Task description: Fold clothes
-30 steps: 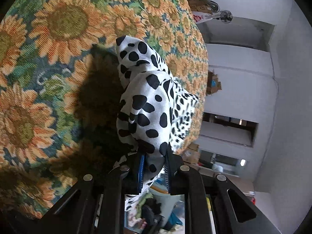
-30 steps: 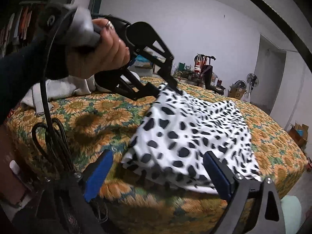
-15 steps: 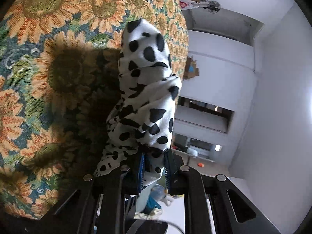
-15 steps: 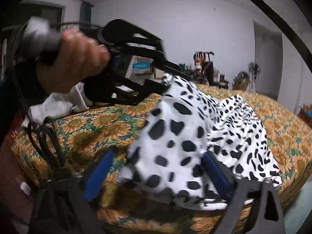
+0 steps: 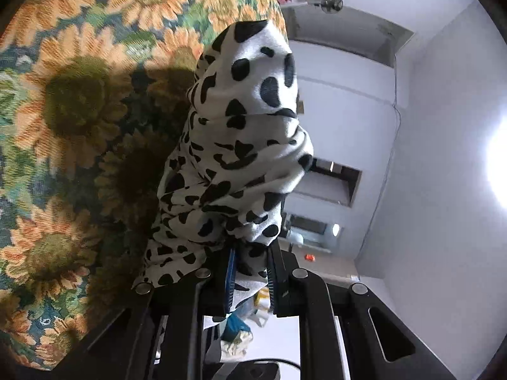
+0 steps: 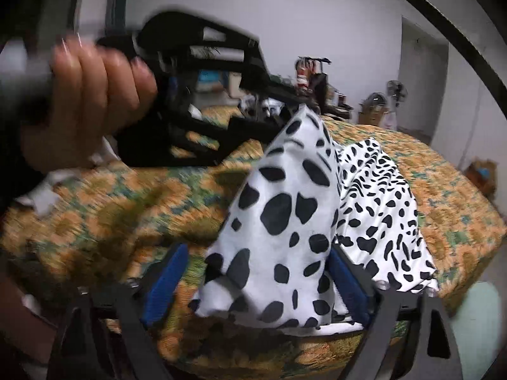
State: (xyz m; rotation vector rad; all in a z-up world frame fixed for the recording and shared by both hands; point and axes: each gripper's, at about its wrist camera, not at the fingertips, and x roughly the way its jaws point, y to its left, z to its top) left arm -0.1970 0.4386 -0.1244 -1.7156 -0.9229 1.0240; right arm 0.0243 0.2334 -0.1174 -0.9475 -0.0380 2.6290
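In my left wrist view, the sunflower bedspread [image 5: 79, 120] fills the left half of the frame, orange blooms on green, with a dark shadow at centre left. At centre, the white garment with black spots [image 5: 240, 158] rises in a bunched column from lower centre toward upper centre. My left gripper [image 5: 252, 272] sits at lower centre, its two blue pads pressed tight on a gathered fold of that cloth. White walls fill the right half.

In my right wrist view, my left hand [image 6: 92, 101] appears blurred at upper left, wrapped around the black frame of the gripper that lifts the garment into a peak at upper centre. The cloth hangs down through the centre and the rest lies spread on the bedspread toward the right. My right gripper [image 6: 256, 281] is at lower centre; its jaws have just been closing, with the hanging corner between them. The right pad touches the cloth; the left pad stands apart from it.
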